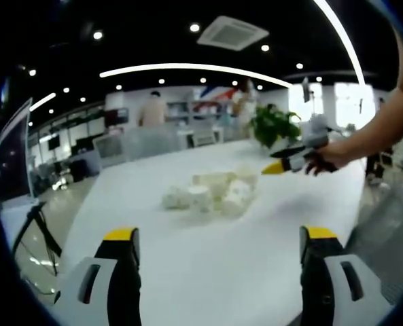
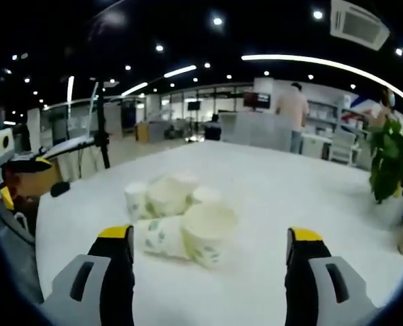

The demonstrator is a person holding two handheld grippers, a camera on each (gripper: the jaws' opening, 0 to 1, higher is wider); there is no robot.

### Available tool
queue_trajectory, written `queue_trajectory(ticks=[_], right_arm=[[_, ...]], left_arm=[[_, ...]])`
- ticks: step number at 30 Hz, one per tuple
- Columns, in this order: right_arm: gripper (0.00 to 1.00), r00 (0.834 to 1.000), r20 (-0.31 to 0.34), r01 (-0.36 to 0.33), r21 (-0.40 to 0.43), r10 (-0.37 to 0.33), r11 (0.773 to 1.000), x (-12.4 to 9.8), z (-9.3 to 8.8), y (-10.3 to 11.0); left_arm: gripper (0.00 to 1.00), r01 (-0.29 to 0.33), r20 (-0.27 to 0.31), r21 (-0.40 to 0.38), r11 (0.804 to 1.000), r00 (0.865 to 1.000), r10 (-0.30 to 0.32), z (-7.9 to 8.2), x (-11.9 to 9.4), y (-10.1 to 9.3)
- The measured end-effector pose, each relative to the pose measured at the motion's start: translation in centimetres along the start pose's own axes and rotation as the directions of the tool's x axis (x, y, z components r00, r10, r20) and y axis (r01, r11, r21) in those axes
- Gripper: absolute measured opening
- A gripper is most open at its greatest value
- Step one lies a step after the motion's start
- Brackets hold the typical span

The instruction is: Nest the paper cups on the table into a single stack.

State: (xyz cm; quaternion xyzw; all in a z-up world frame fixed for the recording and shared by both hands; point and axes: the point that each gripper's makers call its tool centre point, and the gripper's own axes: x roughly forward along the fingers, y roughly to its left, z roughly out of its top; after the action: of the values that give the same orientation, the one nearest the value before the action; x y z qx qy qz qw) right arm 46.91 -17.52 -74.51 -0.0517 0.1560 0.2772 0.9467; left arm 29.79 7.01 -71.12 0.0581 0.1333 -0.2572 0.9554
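A loose cluster of white paper cups with a faint green leaf print (image 2: 177,221) lies tumbled on its sides near the middle of the broad white table (image 2: 303,197), none of them yet nested; the left gripper view shows the same heap (image 1: 211,193) farther off, well beyond that tool's reach. The nearest cup (image 2: 204,234) lies with its round open mouth turned toward the right gripper (image 2: 208,248), touching a second cup lying beside it, and others are bunched just behind. The right gripper's grey, yellow-tipped jaws stand wide apart with nothing between them, hovering just short of the heap. The left gripper (image 1: 218,244) is likewise spread wide and empty over bare tabletop. In the left gripper view the right gripper (image 1: 289,161) enters from the right, carried in a person's hand (image 1: 323,157), its yellow tips close together from this angle, though its own view shows the jaws parted. These cups look very light and thin-walled, so they should skid or roll at a nudge and dent under a hard squeeze. The sounder hold is probably across the stiffer rolled rim, or one jaw inside the mouth and one outside, closing gently. A leafy green potted plant (image 2: 391,159) stands at the table's far edge.
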Motion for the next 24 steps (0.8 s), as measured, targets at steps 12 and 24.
queue_trajectory(ticks=[12, 24], right_arm=[[0.81, 0.999, -0.044, -0.002, -0.002, 0.002, 1.000, 3.2, -0.4, -0.9], [0.65, 0.996, -0.089, -0.017, 0.032, 0.020, 0.999, 4.6, -1.4, -0.7]], left_arm=[[0.97, -0.004, -0.006, -0.005, 1.000, 1.000, 0.004, -0.2, 0.1, 0.3], [0.97, -0.009, -0.009, -0.009, 1.000, 1.000, 0.008, -0.3, 0.1, 0.4]])
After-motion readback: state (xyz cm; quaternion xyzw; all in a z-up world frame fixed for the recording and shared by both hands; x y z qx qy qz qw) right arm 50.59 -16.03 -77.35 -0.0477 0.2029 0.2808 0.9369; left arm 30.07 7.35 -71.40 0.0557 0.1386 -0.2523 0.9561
